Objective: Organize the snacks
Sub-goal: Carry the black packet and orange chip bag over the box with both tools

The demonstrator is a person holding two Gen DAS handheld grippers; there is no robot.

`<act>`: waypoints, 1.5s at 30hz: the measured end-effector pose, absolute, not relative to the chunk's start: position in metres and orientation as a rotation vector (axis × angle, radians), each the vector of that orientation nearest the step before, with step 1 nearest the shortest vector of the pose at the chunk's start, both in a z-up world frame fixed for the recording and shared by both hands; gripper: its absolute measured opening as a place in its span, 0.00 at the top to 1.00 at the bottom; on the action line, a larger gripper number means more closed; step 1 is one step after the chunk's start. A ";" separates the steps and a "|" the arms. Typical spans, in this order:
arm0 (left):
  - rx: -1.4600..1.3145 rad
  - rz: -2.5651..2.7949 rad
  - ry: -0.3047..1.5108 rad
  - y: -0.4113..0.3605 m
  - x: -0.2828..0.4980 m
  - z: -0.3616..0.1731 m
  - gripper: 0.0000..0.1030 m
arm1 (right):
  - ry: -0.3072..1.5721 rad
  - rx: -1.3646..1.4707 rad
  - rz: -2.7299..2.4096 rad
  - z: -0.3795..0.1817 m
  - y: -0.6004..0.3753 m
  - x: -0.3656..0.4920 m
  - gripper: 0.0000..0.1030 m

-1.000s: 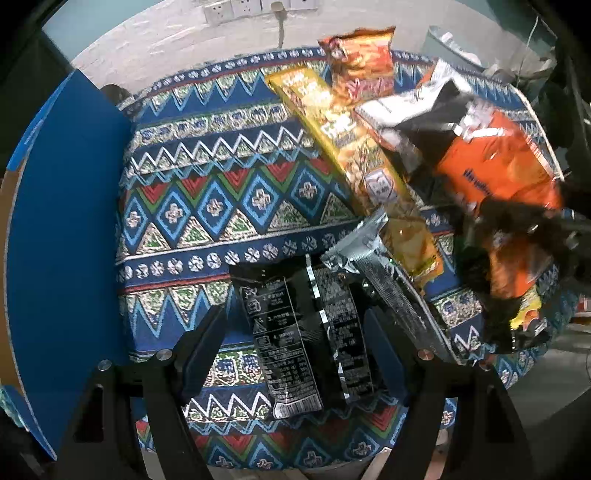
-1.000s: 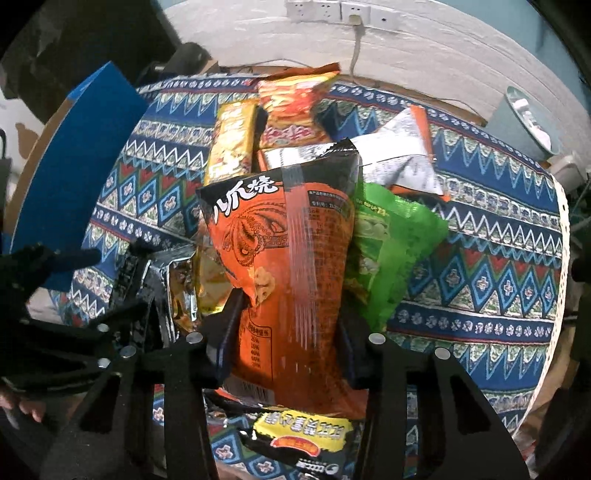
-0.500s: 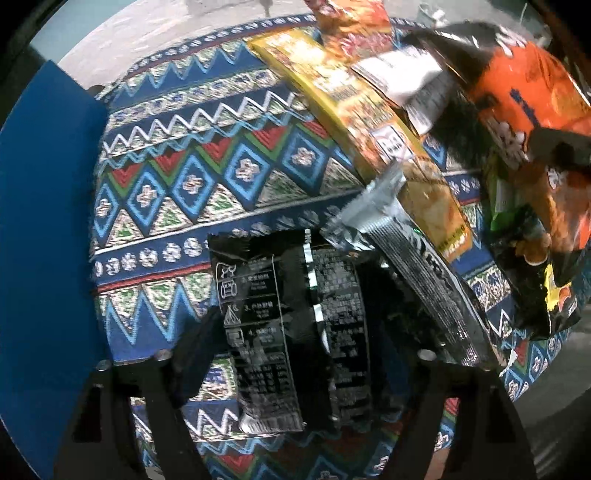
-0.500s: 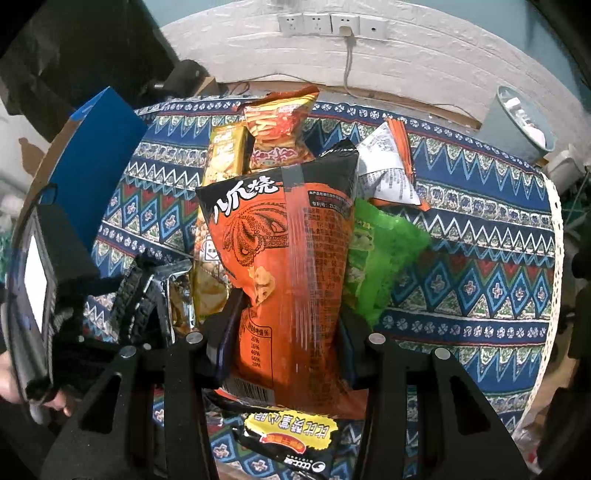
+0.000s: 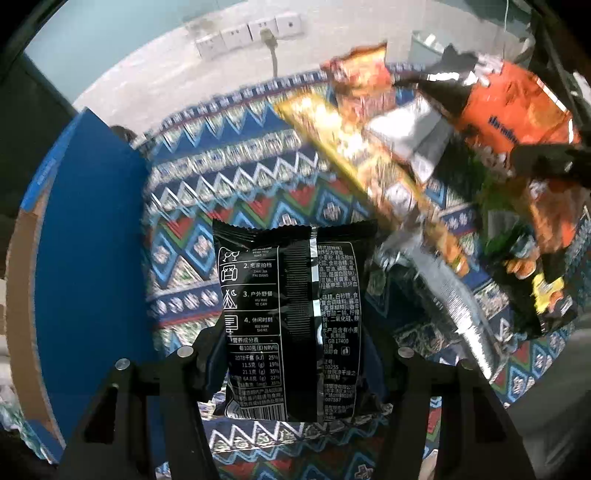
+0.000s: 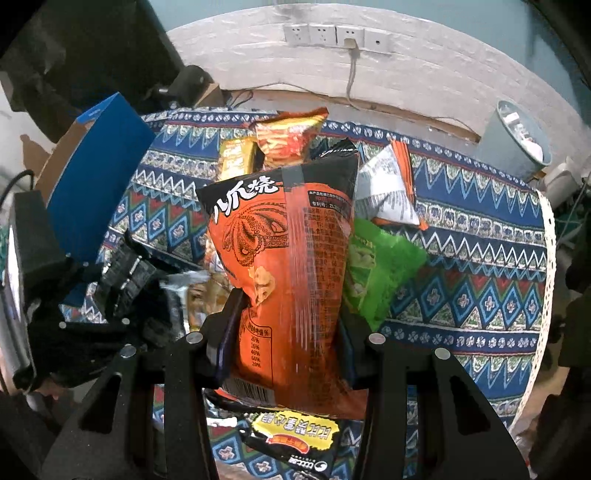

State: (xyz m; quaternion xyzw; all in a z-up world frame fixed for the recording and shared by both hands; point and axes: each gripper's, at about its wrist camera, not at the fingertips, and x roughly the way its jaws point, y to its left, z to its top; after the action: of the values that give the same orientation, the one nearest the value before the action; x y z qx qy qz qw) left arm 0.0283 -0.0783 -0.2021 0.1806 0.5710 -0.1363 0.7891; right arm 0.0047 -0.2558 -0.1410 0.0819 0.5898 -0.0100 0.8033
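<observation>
My left gripper (image 5: 295,354) is shut on a black snack packet (image 5: 291,314) and holds it upright above the patterned tablecloth (image 5: 229,184). My right gripper (image 6: 284,332) is shut on an orange snack bag (image 6: 288,266), lifted above the pile; this bag also shows in the left wrist view (image 5: 513,110). On the table lie a long yellow bag (image 5: 354,155), a red-orange bag (image 6: 288,136), a white and orange bag (image 6: 391,188), a green bag (image 6: 380,269), a silver packet (image 5: 443,288) and a black and yellow packet (image 6: 295,432).
A blue cardboard box (image 5: 88,236) stands at the table's left side; it also shows in the right wrist view (image 6: 96,177). A grey bin (image 6: 517,140) stands behind the table at the right. Wall sockets (image 6: 336,35) and a cable are on the back wall.
My left gripper has lifted the black packet off the cloth and tilted up. My right gripper has raised the orange bag a little higher.
</observation>
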 end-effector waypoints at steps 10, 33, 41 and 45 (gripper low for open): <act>0.376 -0.268 1.097 -0.074 0.023 -0.154 0.40 | 1.219 0.161 -0.025 -0.119 -0.248 0.011 0.57; 0.306 -0.222 0.931 -0.035 0.034 -0.069 0.40 | 1.100 0.140 0.028 -0.060 -0.209 0.041 0.57; 0.259 -0.204 0.900 -0.007 0.033 -0.051 0.40 | 1.088 0.111 0.070 -0.051 -0.179 0.061 0.57; 0.236 -0.189 0.899 0.010 0.035 -0.049 0.40 | 1.082 0.101 0.089 -0.047 -0.165 0.071 0.57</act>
State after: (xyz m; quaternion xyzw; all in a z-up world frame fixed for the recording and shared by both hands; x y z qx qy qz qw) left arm 0.0352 0.0099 -0.0492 0.1138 0.4326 -0.0909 0.8897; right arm 0.0707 -0.1649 -0.0471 0.0482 0.5146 0.0422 0.8550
